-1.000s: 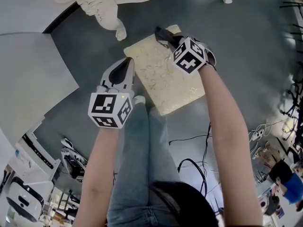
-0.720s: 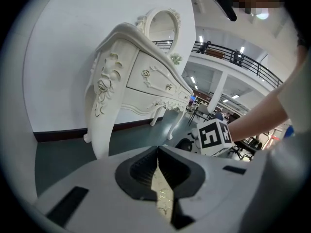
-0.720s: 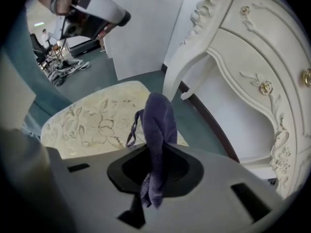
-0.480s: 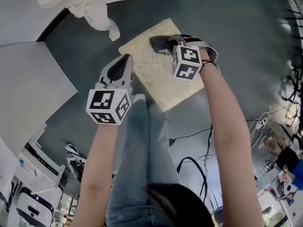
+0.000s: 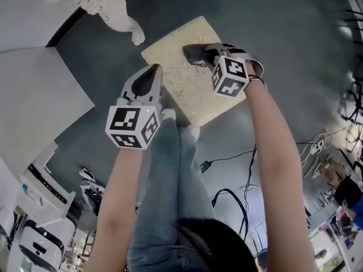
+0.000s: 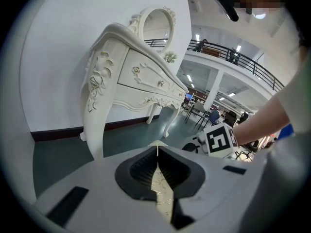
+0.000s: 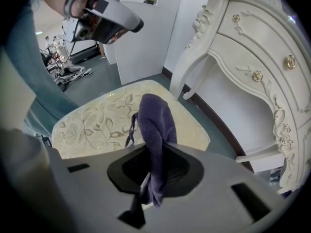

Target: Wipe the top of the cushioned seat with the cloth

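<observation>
No legible text or labels.

there is one cushioned seat (image 5: 180, 72) and one purple cloth (image 7: 155, 125), and two tongs, the left tongs (image 5: 153, 68) and the right tongs (image 5: 191, 52), each bearing one marker cube (image 5: 131, 128), so two cubes in all. one white dressing table (image 7: 252, 47) stands near, with one oval mirror (image 6: 156, 25) on top and three gold knobs (image 7: 257, 75) showing on its drawers. two bare arms (image 5: 122, 208) reach forward, one behind each of the tongs.
</observation>
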Demonstrator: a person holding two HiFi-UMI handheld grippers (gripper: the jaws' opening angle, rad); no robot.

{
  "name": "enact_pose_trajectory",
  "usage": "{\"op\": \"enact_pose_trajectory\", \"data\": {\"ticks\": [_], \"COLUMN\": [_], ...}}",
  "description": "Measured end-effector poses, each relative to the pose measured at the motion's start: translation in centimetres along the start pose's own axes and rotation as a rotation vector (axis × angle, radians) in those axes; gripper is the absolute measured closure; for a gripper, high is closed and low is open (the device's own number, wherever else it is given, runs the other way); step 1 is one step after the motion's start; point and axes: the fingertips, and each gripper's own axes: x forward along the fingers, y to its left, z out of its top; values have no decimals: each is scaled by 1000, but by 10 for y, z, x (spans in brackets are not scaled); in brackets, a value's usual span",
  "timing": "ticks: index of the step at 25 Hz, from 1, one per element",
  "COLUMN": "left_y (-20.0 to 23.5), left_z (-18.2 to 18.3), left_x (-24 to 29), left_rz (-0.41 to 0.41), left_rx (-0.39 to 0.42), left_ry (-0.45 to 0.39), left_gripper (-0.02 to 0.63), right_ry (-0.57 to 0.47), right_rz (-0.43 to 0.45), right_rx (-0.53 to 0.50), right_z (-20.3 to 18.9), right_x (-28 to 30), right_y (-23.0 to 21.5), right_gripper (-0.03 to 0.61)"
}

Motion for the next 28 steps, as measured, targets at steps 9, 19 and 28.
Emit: {"op": "enact_pose_trajectory", "data": {"ticks": [9,19,28], "left_y": [-25,-47,-65], "left_z": [-17,-29,-42], "left_x": [-14,-27,-41], "left_rz": [34,52,50], "left_rx": [-14,-19,-12], "left_ry": [1,-17,-32], "left_gripper": [606,604,606], "right_ry": [-27,-30,-30], "right_rz": [7,21,10], "right_rx": [4,11,39], "right_z": [-20,-42,-61], "right_x": [-12,-25,-38], "right_y": [34,73,104], "right_gripper": [540,540,540]}}
